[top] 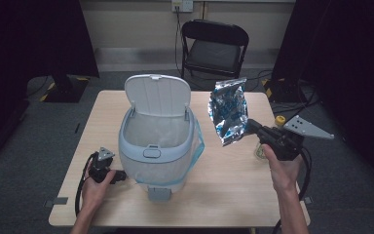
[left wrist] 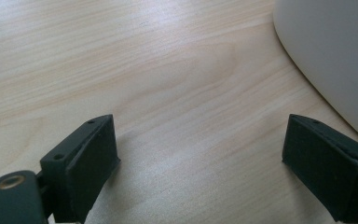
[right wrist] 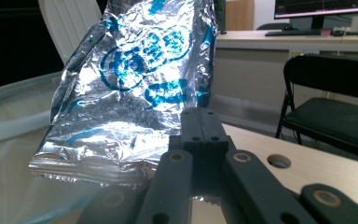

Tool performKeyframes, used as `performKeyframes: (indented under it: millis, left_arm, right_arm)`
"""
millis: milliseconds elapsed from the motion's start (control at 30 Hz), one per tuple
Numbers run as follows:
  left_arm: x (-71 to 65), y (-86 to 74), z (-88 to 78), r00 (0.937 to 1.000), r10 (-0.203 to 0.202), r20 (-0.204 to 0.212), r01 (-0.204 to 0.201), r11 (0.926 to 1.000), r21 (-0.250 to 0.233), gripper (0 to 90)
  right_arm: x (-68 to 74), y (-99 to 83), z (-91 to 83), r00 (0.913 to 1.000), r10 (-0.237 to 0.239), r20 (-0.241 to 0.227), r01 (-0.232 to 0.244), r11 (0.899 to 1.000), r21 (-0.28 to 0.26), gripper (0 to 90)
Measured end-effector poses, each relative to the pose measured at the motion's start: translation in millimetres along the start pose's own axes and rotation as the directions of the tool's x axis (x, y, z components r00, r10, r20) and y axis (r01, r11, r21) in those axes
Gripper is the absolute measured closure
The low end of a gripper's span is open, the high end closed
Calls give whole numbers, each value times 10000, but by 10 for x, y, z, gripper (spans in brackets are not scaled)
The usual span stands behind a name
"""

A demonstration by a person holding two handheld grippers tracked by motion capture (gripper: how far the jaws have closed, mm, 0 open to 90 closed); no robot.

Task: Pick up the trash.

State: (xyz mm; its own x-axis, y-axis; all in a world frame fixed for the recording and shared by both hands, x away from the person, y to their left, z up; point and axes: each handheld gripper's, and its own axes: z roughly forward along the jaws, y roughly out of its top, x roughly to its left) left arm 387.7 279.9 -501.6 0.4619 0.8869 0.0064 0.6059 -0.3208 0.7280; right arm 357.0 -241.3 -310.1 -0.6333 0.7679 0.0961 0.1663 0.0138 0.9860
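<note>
Now right tongs (top: pixel 251 127) clamp the crinkled silver-and-blue foil bag (top: pixel 229 111) by its lower edge, lifted off the wooden surface (top: pixel 233 185), just right of the open white bin (top: pixel 157 141). Left tongs (top: pixel 121 175) rest spread apart on the surface by the bin's base.

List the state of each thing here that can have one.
bin lid: open, upright
bin: lined with a bag
foil bag: crumpled, held off the table
right gripper: shut on foil bag
left gripper: open, nothing between its fingers
folding chair: unfolded, unoccupied
</note>
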Motion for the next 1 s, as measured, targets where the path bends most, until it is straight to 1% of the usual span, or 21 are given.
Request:
performKeyframes:
  millis: [167, 267, 533, 733, 867, 900, 1000]
  left_arm:
    - [0, 0, 0, 10000, -4, -1, 4, 10000, -4, 96]
    - [0, 0, 0, 10000, 0, -2, 0, 10000, -1, 96]
    - [0, 0, 0, 10000, -3, -2, 3, 10000, -2, 96]
    - [0, 0, 0, 10000, -4, 0, 4, 10000, -3, 96]
    - [0, 0, 0, 10000, -3, 1, 3, 10000, -2, 96]
    - [0, 0, 0, 10000, 2, 1, -2, 10000, 2, 96]
    - [0, 0, 0, 10000, -2, 1, 2, 10000, 0, 96]
  right_arm:
    - [100, 134, 23, 9992, -239, -335, 226, 9990, -387, 900]
    - [162, 198, 40, 9981, -360, -491, 334, 9981, -521, 900]
    - [289, 355, 101, 9948, -423, -931, 336, 9951, -929, 900]
    - [389, 471, 167, 9903, -544, -1280, 392, 9922, -1183, 900]
    - [478, 548, 257, 9858, -686, -1535, 502, 9914, -1207, 900]
    - [492, 559, 294, 9842, -736, -1608, 544, 9912, -1205, 900]
    - [536, 572, 422, 9799, -691, -1873, 488, 9926, -1108, 900]
